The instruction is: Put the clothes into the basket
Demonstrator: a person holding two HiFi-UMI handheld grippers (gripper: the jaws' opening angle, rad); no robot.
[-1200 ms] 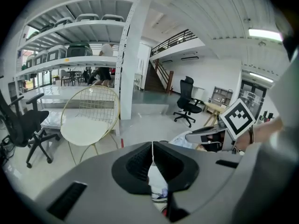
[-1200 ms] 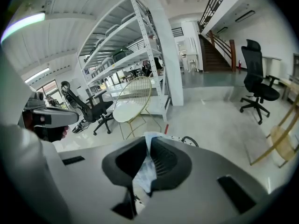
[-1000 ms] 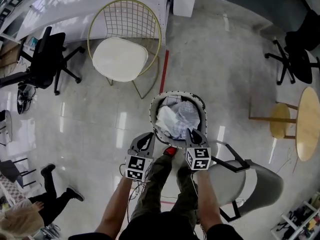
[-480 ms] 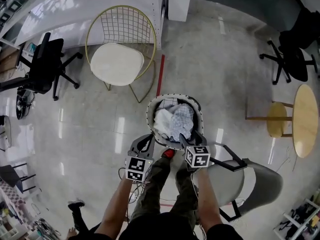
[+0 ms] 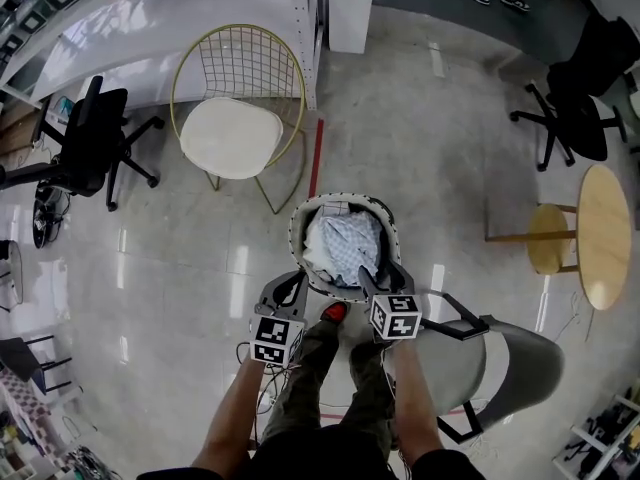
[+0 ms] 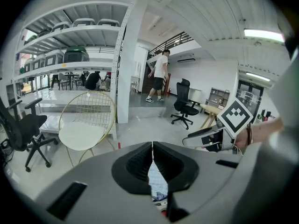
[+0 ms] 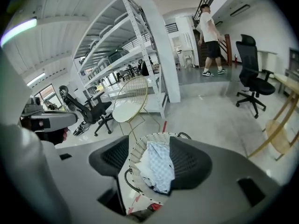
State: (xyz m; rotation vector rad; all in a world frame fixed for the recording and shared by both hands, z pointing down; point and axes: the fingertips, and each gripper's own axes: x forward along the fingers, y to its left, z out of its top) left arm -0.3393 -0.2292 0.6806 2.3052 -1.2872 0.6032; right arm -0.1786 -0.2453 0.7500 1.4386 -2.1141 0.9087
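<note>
**A:** Setting?

**B:** One pale glossy floor [image 5: 180, 258], with one white shelving rack [image 5: 150, 28] along the upper left.

**A:** Seating, left to right?

**B:** Black office chairs: two, one at far left [image 5: 88, 133] and one at far right [image 5: 582, 108]. Gold wire chair [image 5: 238, 128] with a white cushion: one. Grey chair [image 5: 500, 363] beside the person's right arm: one. Wooden stool [image 5: 548, 240]: one, just beside one round wooden table [image 5: 606, 248].

**A:** Left gripper [image 5: 288, 283]?

**B:** One. Its jaws are pressed together with nothing between them, near the basket's left side.

**A:** Basket [image 5: 294, 236]?

**B:** One, white woven, standing on the floor in front of the person's feet. The clothes [image 5: 345, 248] lie inside: two pieces can be told apart, one white and one pale blue check.

**A:** Right gripper [image 5: 380, 273]?

**B:** One. Its jaws have just been opening and now stand wide apart, gripping nothing, above the basket's near right rim.
</note>
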